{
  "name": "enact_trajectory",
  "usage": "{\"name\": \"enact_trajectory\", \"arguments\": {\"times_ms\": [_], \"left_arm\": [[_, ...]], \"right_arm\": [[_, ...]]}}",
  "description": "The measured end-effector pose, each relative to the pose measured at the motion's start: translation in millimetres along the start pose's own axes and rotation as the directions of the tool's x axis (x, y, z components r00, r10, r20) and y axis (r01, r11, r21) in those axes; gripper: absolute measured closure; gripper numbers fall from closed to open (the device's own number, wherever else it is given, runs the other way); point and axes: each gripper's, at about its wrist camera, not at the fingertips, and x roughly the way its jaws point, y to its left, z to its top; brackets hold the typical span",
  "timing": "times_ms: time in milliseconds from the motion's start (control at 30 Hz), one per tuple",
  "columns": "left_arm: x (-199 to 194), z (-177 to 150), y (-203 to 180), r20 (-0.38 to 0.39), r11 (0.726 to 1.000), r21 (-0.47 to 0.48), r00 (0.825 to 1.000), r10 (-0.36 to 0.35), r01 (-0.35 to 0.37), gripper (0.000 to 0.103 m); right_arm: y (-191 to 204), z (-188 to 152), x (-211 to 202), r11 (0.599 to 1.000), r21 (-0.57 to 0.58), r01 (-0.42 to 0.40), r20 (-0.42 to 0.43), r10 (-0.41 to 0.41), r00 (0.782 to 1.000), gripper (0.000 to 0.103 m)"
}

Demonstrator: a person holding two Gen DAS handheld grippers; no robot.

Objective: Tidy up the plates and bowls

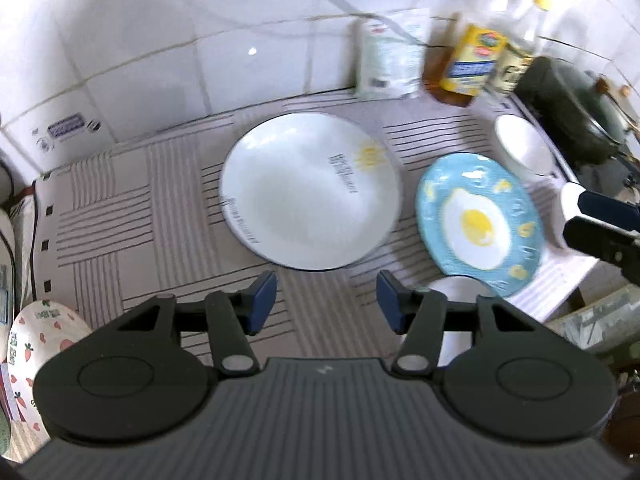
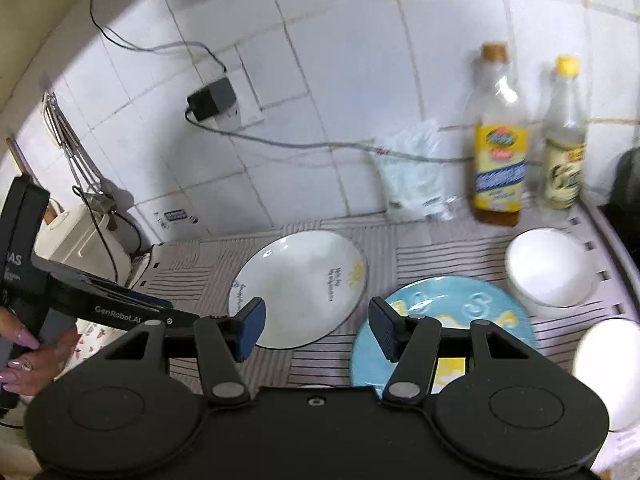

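Observation:
A large white plate [image 1: 310, 190] [image 2: 300, 286] lies on the striped mat. To its right lies a blue plate with a fried-egg picture [image 1: 478, 222] [image 2: 444, 312]. A white bowl [image 1: 522, 144] [image 2: 550, 266] stands behind the blue plate. A second white bowl [image 2: 608, 368] is at the right edge, and another white bowl [image 1: 460, 292] shows behind my left gripper's right finger. A plate with a carrot pattern [image 1: 36, 344] lies at the far left. My left gripper [image 1: 326, 306] is open and empty just in front of the white plate. My right gripper [image 2: 316, 330] is open and empty above the gap between the two plates.
Two oil bottles [image 2: 500, 140] [image 2: 564, 140] and a plastic bag [image 2: 416, 172] stand against the tiled wall. A dark pot [image 1: 576, 108] sits at the far right. A wall plug and cable [image 2: 212, 100] hang above the counter. A white appliance [image 2: 92, 240] stands at the left.

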Motion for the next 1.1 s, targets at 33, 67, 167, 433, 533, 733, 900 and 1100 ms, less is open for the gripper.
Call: {"name": "enact_trajectory", "arguments": {"times_ms": [33,67,167,433,533,733,900,1100], "left_arm": [[-5,0,-7,0.006,1.000,0.010,1.000,-0.004,0.004,0.041],[-9,0,-14,0.012,1.000,0.020,1.000,-0.013,0.013,0.039],[-19,-1,-33,0.021,0.998,0.040,0.999,-0.045,0.044,0.030],[-19,-1,-81,0.010,0.991,0.104,0.997,-0.081,0.079,0.018],[-13,1,-96,0.004,0.989,0.126,0.997,-0.079,0.078,0.017],[2,6,-122,-0.021,0.986,0.164,0.999,-0.036,0.039,0.013],[18,9,-130,-0.028,0.989,0.147,1.000,-0.013,0.017,0.009],[56,13,-131,-0.076,0.995,0.099,0.997,0.010,-0.003,0.008]], "right_arm": [[2,-2,-9,1.000,-0.010,0.019,0.013,-0.019,1.000,0.035],[2,-3,-16,0.999,-0.017,0.031,0.022,-0.031,0.999,0.033],[3,-9,-36,0.997,-0.042,0.059,0.051,-0.057,0.997,0.033],[-8,-31,-73,0.994,-0.019,0.111,0.095,-0.109,0.990,0.028],[-16,-38,-77,0.989,-0.006,0.151,0.093,-0.150,0.984,0.016],[-41,-45,-72,0.986,0.021,0.164,0.054,-0.165,0.985,0.012],[-61,-48,-58,0.985,0.036,0.169,0.018,-0.170,0.985,0.011],[-77,-52,-31,0.982,-0.053,0.183,-0.012,-0.184,0.983,0.011]]}}
